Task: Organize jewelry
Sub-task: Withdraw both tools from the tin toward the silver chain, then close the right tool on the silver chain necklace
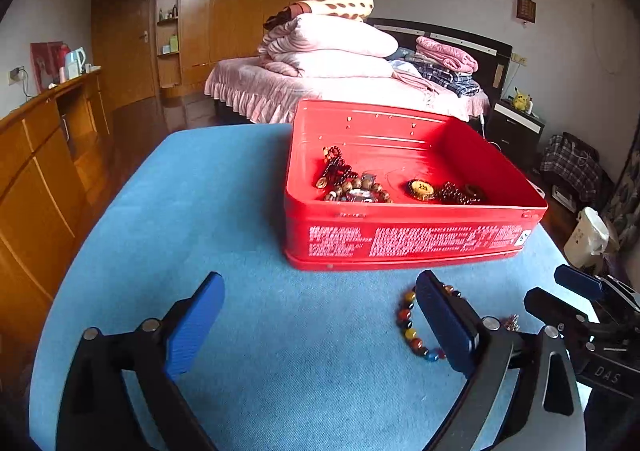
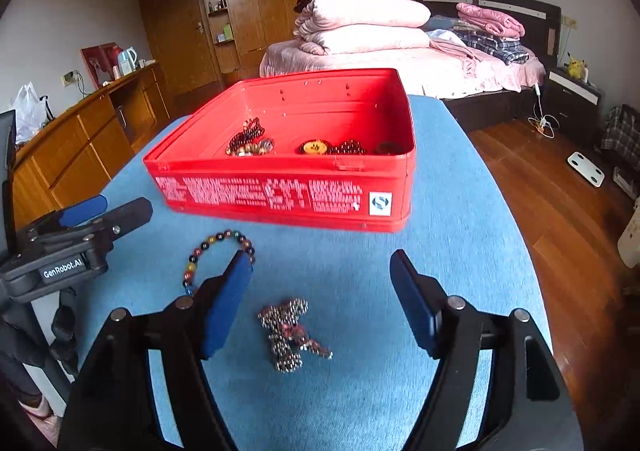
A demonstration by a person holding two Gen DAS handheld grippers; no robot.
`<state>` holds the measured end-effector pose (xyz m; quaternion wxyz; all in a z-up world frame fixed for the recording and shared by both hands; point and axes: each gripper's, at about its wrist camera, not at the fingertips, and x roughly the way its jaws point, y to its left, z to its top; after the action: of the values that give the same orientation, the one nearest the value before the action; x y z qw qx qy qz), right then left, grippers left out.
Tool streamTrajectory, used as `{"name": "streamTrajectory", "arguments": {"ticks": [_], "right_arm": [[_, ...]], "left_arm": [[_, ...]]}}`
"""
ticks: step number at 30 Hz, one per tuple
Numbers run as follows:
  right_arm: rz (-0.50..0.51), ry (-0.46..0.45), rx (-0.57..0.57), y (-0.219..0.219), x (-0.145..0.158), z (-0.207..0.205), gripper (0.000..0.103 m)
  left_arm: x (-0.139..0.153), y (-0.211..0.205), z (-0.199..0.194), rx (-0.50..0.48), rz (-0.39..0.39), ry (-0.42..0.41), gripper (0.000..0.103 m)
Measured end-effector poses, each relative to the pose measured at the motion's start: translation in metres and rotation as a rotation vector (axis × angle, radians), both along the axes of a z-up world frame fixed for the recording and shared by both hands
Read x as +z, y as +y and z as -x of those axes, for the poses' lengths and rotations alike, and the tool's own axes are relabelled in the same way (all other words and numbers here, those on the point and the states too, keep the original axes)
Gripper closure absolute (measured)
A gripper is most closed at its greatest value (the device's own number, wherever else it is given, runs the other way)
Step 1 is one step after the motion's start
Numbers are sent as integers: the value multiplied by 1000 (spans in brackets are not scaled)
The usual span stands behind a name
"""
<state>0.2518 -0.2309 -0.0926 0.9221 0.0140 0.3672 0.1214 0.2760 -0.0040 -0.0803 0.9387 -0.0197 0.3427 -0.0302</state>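
Both grippers spread, nothing pinched: right gripper (image 2: pixel 320 303) straddled beaded clump (image 2: pixel 294 335), left gripper (image 1: pixel 320 327) beside multicoloured bracelet (image 1: pixel 412 327) at 3 o'clock, red tin (image 2: pixel 280 195) at 12; loose strands likely slip.

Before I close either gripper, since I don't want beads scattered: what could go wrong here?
The colourful bead bracelet lies partly under the right gripper's left finger, so a close may snag it alongside the small beaded cluster. The left gripper and right gripper sit close together and could collide. Lifting carelessly might clip the red tin's wall.
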Motion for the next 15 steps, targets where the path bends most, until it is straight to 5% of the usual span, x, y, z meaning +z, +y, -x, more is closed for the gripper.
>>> {"name": "streamTrajectory", "arguments": {"ticks": [15], "right_arm": [[74, 47, 47, 21, -17, 23, 20]], "left_arm": [[-17, -1, 35, -31, -50, 55, 6]]}}
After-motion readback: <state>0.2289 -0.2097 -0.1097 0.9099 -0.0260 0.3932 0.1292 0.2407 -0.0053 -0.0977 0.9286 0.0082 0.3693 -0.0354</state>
